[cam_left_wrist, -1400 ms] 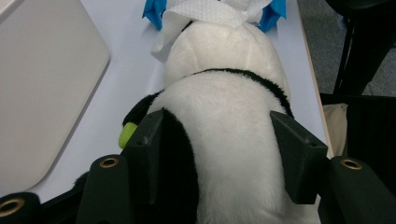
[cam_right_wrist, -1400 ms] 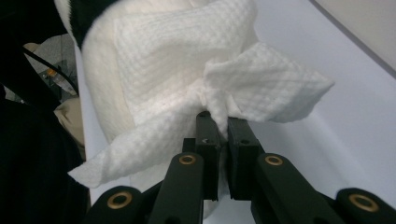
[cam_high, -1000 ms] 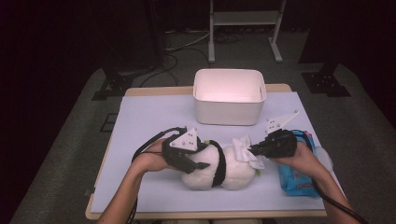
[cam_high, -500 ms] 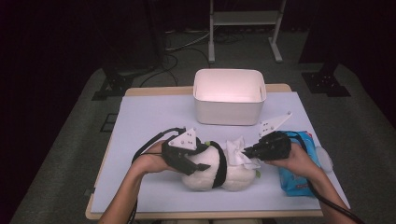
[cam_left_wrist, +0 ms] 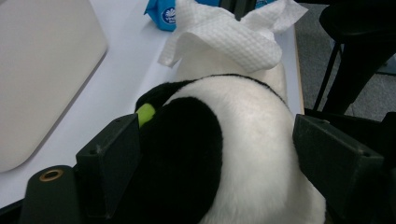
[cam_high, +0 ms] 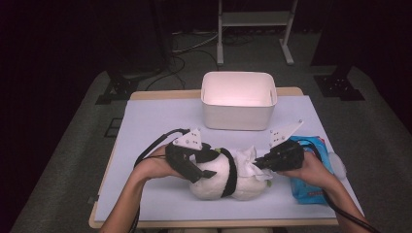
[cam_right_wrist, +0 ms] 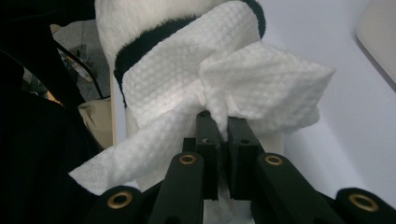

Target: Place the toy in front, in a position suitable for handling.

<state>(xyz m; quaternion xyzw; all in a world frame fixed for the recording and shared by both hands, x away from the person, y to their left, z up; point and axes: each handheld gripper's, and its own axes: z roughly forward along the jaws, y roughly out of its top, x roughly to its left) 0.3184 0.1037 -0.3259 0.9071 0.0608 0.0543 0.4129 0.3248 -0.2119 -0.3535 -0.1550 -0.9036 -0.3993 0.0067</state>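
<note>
One plush panda (cam_high: 218,179) lying lengthwise left-right; left gripper (cam_high: 194,167) fingers wide, right gripper (cam_high: 260,162) pinching tissue (cam_high: 252,165).

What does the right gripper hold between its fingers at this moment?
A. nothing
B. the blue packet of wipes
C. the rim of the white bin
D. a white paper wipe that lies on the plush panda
D: in the right gripper view the right gripper is pinched shut on a white paper wipe draped over the plush panda.
</note>
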